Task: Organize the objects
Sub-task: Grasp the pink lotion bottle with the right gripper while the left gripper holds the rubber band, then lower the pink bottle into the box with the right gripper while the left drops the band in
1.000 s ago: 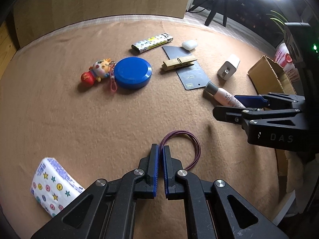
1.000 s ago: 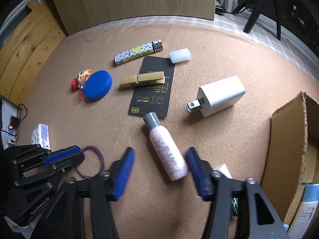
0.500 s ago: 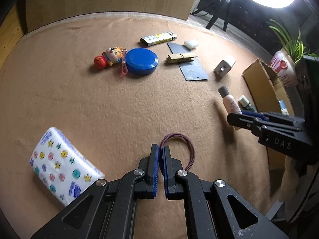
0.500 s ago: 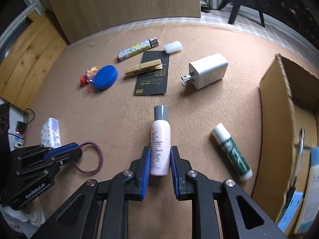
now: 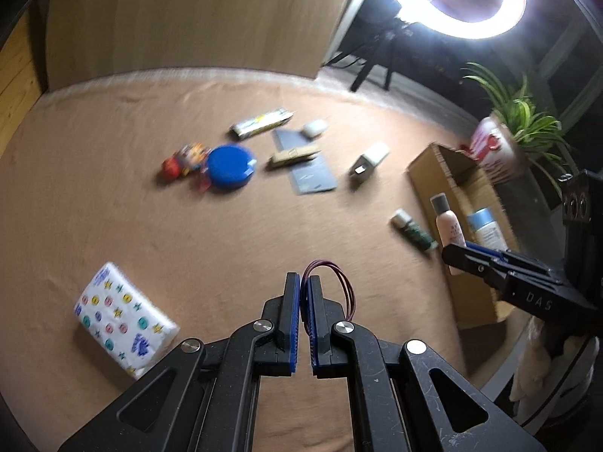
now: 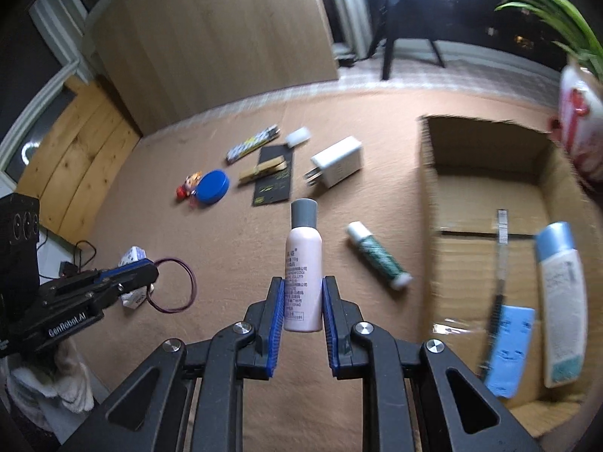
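Observation:
My left gripper [image 5: 304, 293] is shut on a purple hair tie [image 5: 341, 288] and holds it above the brown cloth; it also shows in the right wrist view [image 6: 150, 277] with the hair tie [image 6: 177, 286] hanging from it. My right gripper [image 6: 302, 297] is shut on a pink bottle [image 6: 303, 275] with a grey cap, lifted off the cloth. In the left wrist view the pink bottle [image 5: 448, 226] is held beside the open cardboard box [image 5: 452, 173]. The box [image 6: 490, 173] lies to the right of my right gripper.
On the cloth lie a green tube [image 6: 378, 256], white charger [image 6: 337, 165], black card with a wooden clothespin [image 6: 264, 169], lighter [image 6: 252, 143], blue lid [image 6: 213, 186], small toy [image 6: 184, 188] and tissue pack [image 5: 122, 320]. The box holds a blue-capped bottle [image 6: 561, 309], a brush and a blue packet.
My right gripper closed on the pink bottle and lifted it off the cloth toward the box. My left gripper raised the hair tie off the cloth.

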The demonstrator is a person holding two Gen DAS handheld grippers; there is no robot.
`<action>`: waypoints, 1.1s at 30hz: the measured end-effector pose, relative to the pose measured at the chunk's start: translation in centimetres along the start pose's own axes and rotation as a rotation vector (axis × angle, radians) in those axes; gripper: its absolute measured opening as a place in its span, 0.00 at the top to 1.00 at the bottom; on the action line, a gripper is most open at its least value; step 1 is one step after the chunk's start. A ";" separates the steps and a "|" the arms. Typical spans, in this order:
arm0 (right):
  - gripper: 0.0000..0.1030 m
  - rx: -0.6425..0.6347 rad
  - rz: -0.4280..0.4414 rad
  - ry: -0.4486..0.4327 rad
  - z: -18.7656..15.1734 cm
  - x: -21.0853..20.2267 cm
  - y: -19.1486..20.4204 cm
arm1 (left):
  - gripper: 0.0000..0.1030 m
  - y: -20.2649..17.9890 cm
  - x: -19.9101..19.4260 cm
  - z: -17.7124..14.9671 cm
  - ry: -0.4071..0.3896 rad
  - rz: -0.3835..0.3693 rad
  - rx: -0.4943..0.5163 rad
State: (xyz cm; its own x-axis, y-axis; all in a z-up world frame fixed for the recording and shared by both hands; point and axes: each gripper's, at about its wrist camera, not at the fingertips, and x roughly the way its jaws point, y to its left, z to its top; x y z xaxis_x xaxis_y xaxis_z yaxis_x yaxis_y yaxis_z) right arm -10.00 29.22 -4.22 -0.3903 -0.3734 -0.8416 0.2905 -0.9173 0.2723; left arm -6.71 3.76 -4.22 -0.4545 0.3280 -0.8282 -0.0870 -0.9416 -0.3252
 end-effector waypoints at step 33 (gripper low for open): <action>0.83 0.185 -0.188 -0.064 -4.1 -6.3 -12.3 | 0.96 -20.9 9.0 7.5 0.001 -0.176 0.230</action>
State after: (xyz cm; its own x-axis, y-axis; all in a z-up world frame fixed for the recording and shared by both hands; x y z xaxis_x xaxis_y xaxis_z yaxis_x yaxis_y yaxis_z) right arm -7.52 43.46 -4.25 -0.4780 -0.1966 -0.8561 0.0452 -0.9788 0.1996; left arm -15.63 25.78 -1.42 -0.4138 0.4875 -0.7688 -0.3628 -0.8629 -0.3519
